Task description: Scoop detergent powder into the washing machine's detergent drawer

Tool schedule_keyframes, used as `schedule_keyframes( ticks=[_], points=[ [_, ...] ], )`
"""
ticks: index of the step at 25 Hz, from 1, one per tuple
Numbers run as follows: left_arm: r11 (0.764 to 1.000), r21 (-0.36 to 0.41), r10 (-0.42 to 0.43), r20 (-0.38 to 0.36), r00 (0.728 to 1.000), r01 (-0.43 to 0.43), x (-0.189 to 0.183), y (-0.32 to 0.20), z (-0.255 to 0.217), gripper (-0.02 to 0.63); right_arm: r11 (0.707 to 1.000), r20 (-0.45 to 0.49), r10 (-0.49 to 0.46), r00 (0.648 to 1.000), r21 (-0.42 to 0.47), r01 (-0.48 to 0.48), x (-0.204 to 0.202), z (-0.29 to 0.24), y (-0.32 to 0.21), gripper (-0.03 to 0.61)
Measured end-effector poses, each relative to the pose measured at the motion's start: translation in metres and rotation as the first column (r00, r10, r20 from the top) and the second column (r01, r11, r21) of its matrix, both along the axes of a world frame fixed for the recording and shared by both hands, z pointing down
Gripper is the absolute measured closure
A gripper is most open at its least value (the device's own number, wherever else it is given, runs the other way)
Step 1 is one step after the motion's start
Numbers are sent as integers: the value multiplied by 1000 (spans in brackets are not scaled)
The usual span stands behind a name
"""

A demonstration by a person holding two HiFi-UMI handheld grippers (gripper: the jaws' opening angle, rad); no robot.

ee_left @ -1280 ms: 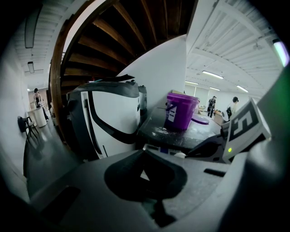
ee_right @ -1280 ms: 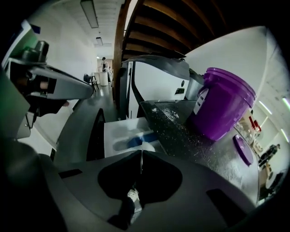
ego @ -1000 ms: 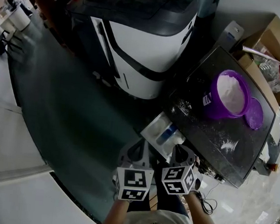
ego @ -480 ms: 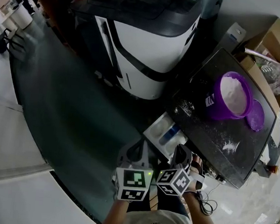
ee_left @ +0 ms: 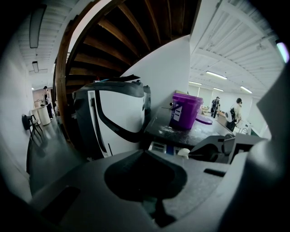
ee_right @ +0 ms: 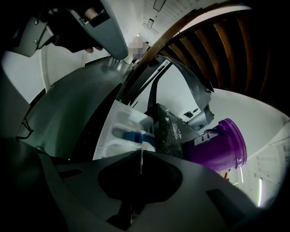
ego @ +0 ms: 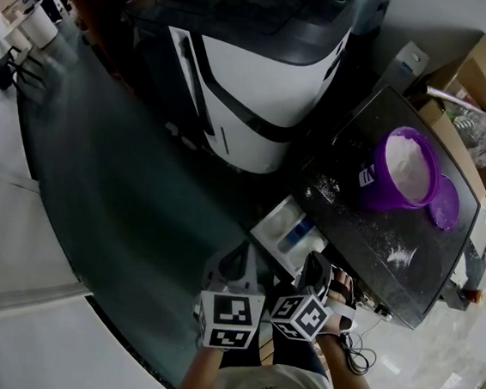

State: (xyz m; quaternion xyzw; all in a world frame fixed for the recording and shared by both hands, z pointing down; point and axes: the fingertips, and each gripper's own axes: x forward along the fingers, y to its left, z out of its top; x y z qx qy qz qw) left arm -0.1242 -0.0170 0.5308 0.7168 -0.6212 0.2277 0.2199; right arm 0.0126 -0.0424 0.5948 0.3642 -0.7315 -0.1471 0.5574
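Note:
A purple tub (ego: 401,171) of white detergent powder stands on the dark, powder-dusted top of the washing machine (ego: 368,237), its lid (ego: 443,202) lying beside it. The white detergent drawer (ego: 291,229) is pulled out below the top's near-left edge, with a blue insert in it. My right gripper (ego: 317,273) hovers just short of the drawer, shut on a thin white scoop (ee_right: 142,152) seen edge-on; its pale tip (ee_left: 183,153) shows in the left gripper view. My left gripper (ego: 234,262) is beside it, shut and holding nothing. The tub (ee_right: 217,145) and drawer (ee_right: 127,129) lie ahead.
A large white and black machine (ego: 256,70) stands to the left of the washing machine. An open cardboard box (ego: 469,92) with clutter sits behind the tub. Dark floor (ego: 123,185) spreads to the left. A cable (ego: 356,355) hangs by my right hand. People stand far off (ee_left: 236,108).
My right gripper has rolled a little, its marker cube turning, and has drifted slightly toward me. The left gripper has stayed put.

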Motion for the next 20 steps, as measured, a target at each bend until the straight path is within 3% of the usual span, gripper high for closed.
schedule_keyframes(
  ticks=[16,20],
  points=[
    [1000,7,-1,5,1000,1,-1,0,-4,612,999,-42,-32,999,6,33,1,0,1,557],
    [1000,14,-2,11,1000,2,-2,0,-9,612,1000,-17,-26,1000,0,26,0,-3,2,557]
  ],
)
